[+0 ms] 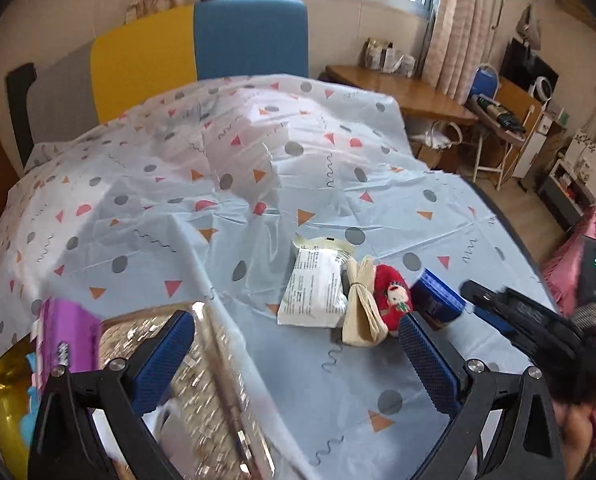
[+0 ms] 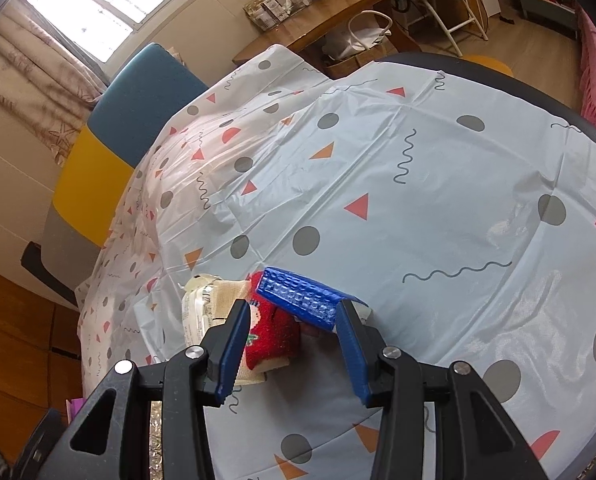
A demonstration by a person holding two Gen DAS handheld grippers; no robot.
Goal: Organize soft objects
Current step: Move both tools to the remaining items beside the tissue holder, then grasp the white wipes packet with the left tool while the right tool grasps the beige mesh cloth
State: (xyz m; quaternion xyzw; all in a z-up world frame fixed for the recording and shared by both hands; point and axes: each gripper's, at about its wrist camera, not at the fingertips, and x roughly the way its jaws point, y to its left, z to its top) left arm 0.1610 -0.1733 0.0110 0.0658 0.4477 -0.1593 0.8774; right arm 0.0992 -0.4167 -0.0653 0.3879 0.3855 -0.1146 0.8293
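A small pile lies on the patterned tablecloth (image 1: pixel 258 240): a white wipes pack (image 1: pixel 313 292), a beige folded cloth (image 1: pixel 363 304), a red plush sock with a Santa figure (image 1: pixel 391 292) and a blue textured block (image 1: pixel 435 298). My left gripper (image 1: pixel 298 360) is open and empty, above the table short of the pile. My right gripper (image 2: pixel 292 344) is open, its jaws standing either side of the red sock (image 2: pixel 272 338) and under the blue block (image 2: pixel 301 292); it also shows in the left wrist view (image 1: pixel 537 320). The wipes pack (image 2: pixel 198 312) lies left of it.
A glittery gold box (image 1: pixel 186 380) holding a purple pack (image 1: pixel 68 336) sits at lower left under my left gripper. Blue and yellow chair backs (image 1: pixel 202 40) stand behind the table. A wooden desk (image 1: pixel 401 88) and pink bedding (image 1: pixel 589 280) are to the right.
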